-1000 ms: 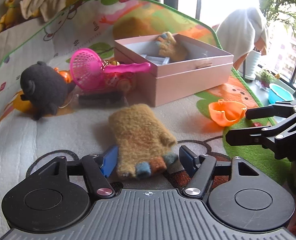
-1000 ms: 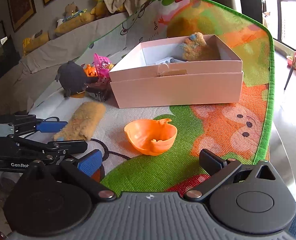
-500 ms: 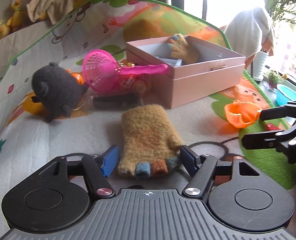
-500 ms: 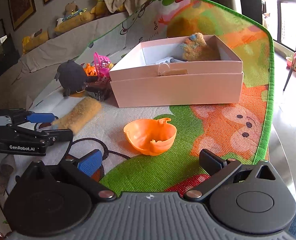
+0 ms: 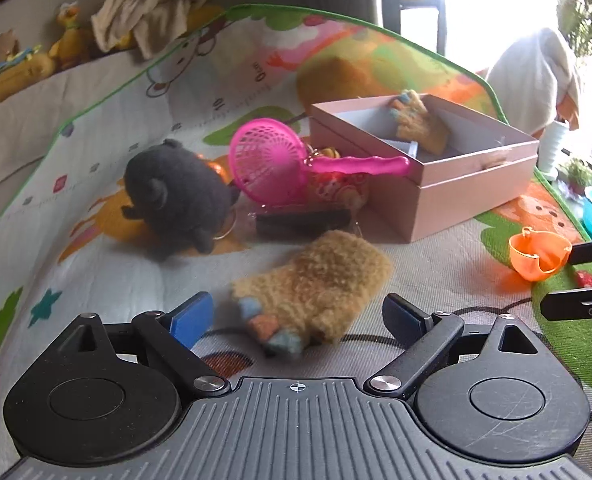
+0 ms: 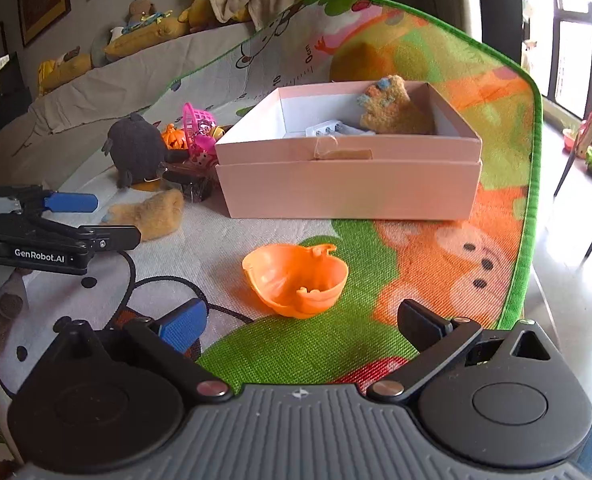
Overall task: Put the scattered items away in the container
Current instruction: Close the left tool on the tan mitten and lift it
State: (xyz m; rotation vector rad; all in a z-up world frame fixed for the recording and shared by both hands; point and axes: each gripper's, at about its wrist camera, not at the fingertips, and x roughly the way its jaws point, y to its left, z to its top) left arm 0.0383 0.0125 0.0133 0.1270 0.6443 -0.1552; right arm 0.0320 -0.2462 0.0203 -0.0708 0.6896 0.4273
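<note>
Jaws of the left gripper (image 5: pixel 296 314) are opening around the furry yellow mitten (image 5: pixel 316 284), pads clear of it. Its long axis runs far-right toward the pink box (image 5: pixel 456 196). Right gripper (image 6: pixel 300 320), spread and empty, faces the orange cup (image 6: pixel 296 280).

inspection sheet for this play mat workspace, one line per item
surface: cartoon play mat, green edge.
job's things: pink box open, one fuzzy glove inside; second fuzzy glove on mat; orange cup on mat.
clutter: black plush, pink net scoop beside box.
grippers: left gripper opening, second glove between its jaws, untouched; right gripper open, empty.
cables: nothing seen.
surroundings: soft toys on ledge, window.
</note>
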